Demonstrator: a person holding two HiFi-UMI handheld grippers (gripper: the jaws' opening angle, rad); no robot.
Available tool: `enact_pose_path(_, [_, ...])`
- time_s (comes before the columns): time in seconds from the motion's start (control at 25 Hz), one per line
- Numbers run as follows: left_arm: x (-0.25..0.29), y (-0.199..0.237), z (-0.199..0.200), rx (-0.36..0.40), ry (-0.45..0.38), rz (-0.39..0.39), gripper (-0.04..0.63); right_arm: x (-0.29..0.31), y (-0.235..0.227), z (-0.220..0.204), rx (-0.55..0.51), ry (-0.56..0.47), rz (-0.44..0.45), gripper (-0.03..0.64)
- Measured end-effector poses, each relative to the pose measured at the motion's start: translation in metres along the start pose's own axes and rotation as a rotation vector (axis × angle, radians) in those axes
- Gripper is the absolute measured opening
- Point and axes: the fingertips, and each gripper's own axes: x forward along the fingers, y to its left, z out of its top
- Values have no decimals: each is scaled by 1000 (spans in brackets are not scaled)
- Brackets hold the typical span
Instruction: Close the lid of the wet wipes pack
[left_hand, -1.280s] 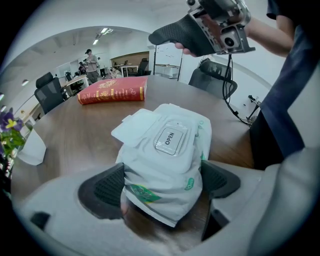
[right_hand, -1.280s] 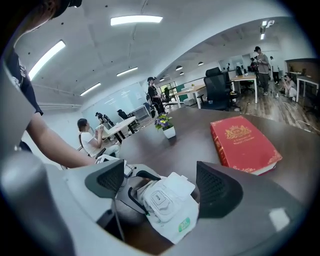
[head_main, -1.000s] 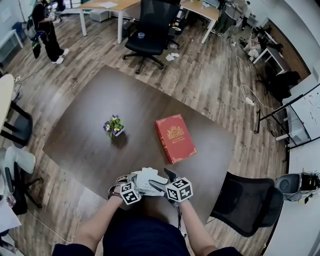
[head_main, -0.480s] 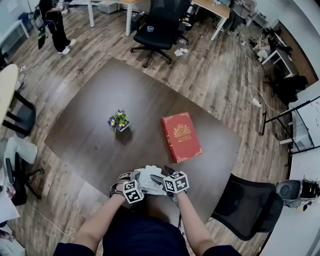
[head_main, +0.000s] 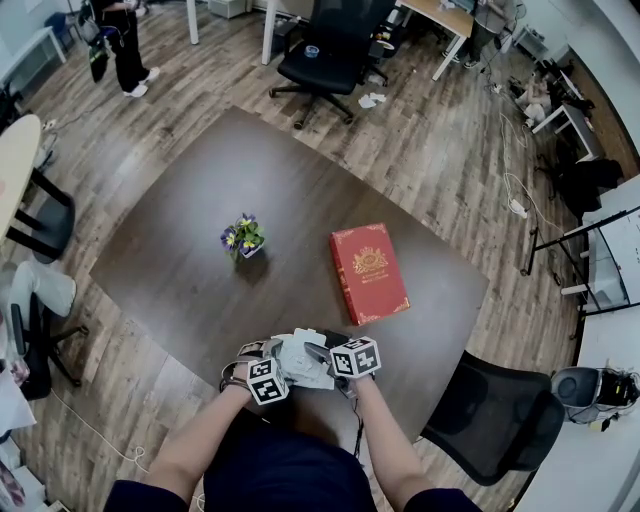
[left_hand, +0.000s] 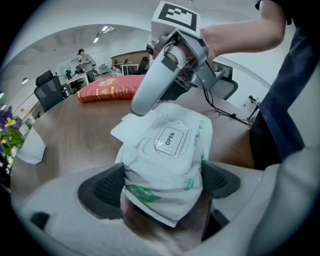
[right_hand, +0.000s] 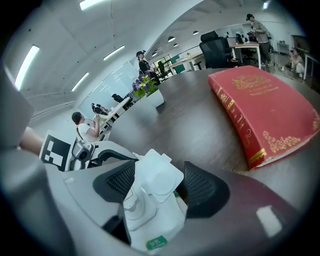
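The white wet wipes pack (head_main: 300, 358) lies at the near edge of the dark table (head_main: 190, 250). My left gripper (left_hand: 162, 185) is shut on the pack's near end (left_hand: 165, 165), one pad on each side. The "OPEN" sticker (left_hand: 170, 141) faces up. The white plastic lid (right_hand: 159, 175) stands up from the pack's far end, between the pads of my right gripper (right_hand: 159, 184). Those jaws are closing, and a thin gap still shows beside the right pad. In the head view the left gripper (head_main: 272, 354) and the right gripper (head_main: 318, 352) meet over the pack.
A red book (head_main: 370, 272) lies on the table to the right, and a small flower pot (head_main: 243, 238) stands near the middle. A black chair (head_main: 490, 415) is at the table's right corner. An office chair (head_main: 335, 40) and a person (head_main: 125, 40) are farther off.
My right gripper has come down onto the far end of the pack and its jaws have narrowed around the lid. The left gripper has kept its hold in place.
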Motion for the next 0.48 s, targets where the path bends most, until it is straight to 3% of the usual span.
enact_pose_path(0.48, [0, -2, 0, -3, 4, -4, 479, -17, 8, 6, 12, -64, 3, 276])
